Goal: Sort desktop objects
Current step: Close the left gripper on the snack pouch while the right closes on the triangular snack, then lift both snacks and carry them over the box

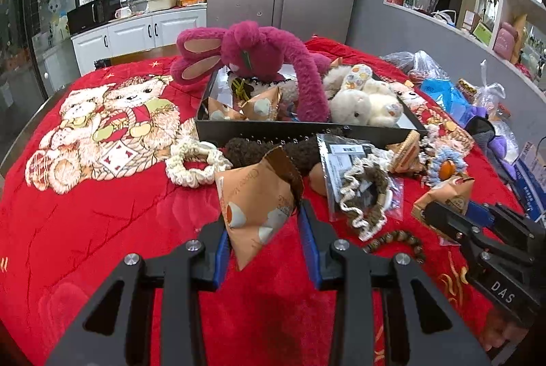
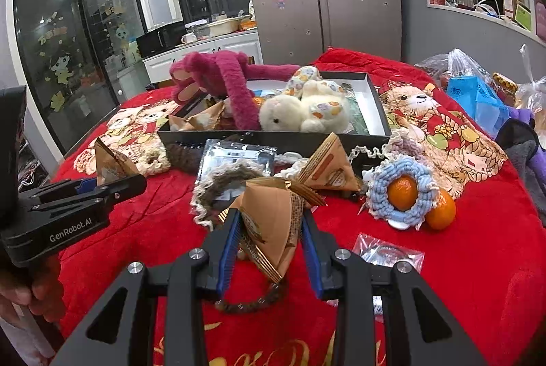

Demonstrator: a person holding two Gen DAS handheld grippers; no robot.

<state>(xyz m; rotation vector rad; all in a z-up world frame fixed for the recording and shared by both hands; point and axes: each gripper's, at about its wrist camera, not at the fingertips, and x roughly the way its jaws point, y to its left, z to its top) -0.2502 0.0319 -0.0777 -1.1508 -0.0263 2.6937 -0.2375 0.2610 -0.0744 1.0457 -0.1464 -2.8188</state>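
Note:
My left gripper point(image 1: 262, 222) is shut on a tan pyramid-shaped snack packet point(image 1: 256, 205), held above the red cloth. My right gripper point(image 2: 269, 229) is shut on a second tan pyramid packet point(image 2: 273, 222). Each gripper shows in the other's view: the right one point(image 1: 454, 216) at the right, the left one point(image 2: 112, 185) at the left with its packet point(image 2: 109, 164). A black tray point(image 1: 307, 127) behind holds a magenta plush rabbit point(image 1: 252, 55), a white plush rabbit point(image 1: 361, 103) and more tan packets point(image 1: 259, 106). Another packet point(image 2: 331, 168) lies before the tray.
On the red cloth lie a cream scrunchie point(image 1: 194, 164), a brown-cream scrunchie point(image 1: 365, 195) on a clear bag, a bead bracelet point(image 1: 396, 239), a blue crochet ring point(image 2: 402, 192) around an orange, a second orange point(image 2: 443, 212). Plastic bags point(image 2: 477, 96) crowd the right side.

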